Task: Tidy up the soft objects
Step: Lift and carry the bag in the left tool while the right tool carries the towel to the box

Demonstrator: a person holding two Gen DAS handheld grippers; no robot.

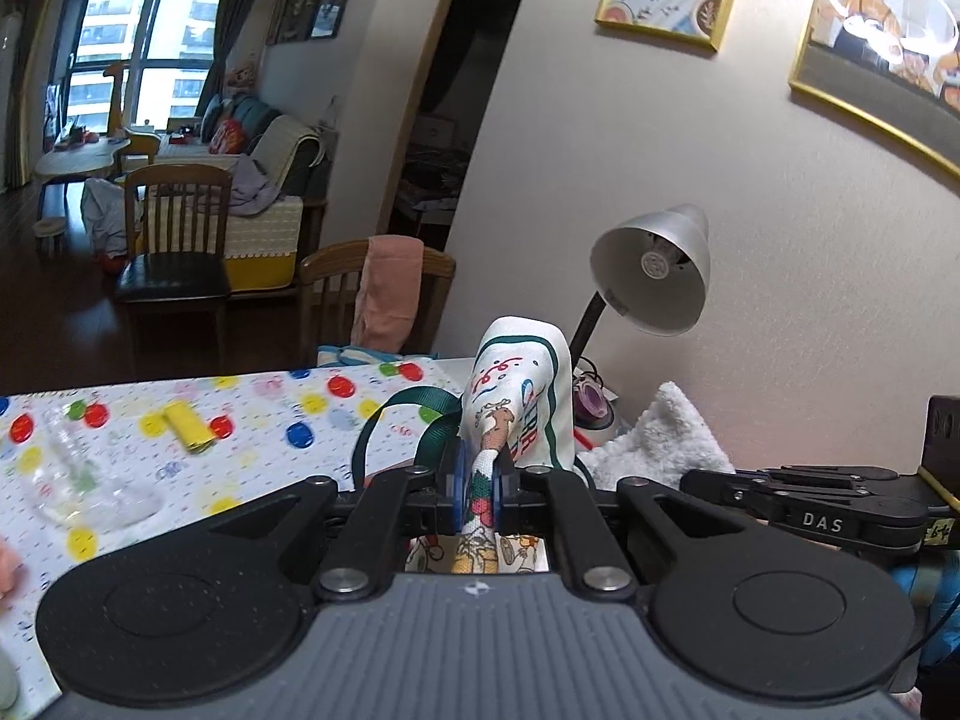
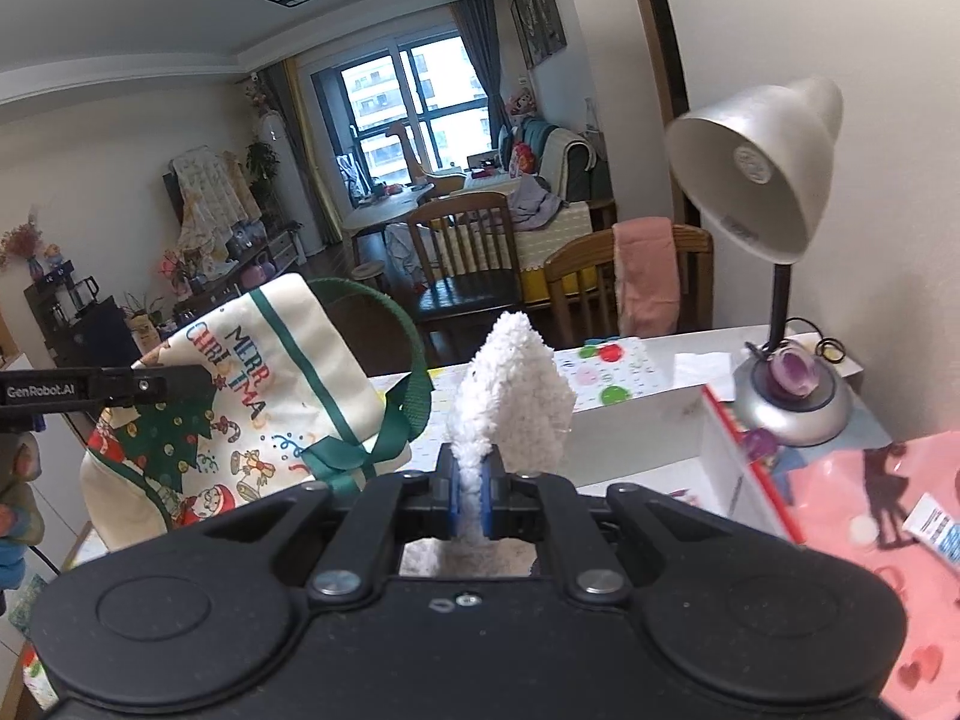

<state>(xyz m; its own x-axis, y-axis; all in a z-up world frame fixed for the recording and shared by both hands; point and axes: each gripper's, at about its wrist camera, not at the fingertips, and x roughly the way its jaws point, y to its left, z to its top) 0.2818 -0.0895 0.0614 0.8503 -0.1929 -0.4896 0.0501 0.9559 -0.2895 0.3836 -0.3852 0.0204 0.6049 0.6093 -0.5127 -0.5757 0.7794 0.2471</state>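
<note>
Overhead nothing much mattered; the tabletop [image 1: 252, 438], under a white cloth with coloured dots, filled the lower part of the left wrist view and ran back toward the wall. Against that wall stood a silver desk lamp [image 2: 757, 171], its shade tipped toward the room, its round base on the tabletop's far right end. Beyond the tabletop a wooden chair [image 1: 327, 294] had a pink towel [image 1: 387, 288] hung over its back.

A cream Christmas tote bag [image 2: 252, 396] with green straps was held up off the tabletop: the left tongs [image 1: 478, 495] were clamped tight on a fold of its printed cloth, which stood up past the blue pads. Just beside it, to the right, a white fluffy cloth [image 2: 510, 396] was likewise lifted clear, pinched in the right tongs [image 2: 471, 495] with its peak rising above them.

On the dotted cloth, well to the left of the bag, lay a clear glass [image 1: 84, 480], blurred, and a small yellow roll [image 1: 189, 427] near it.
</note>
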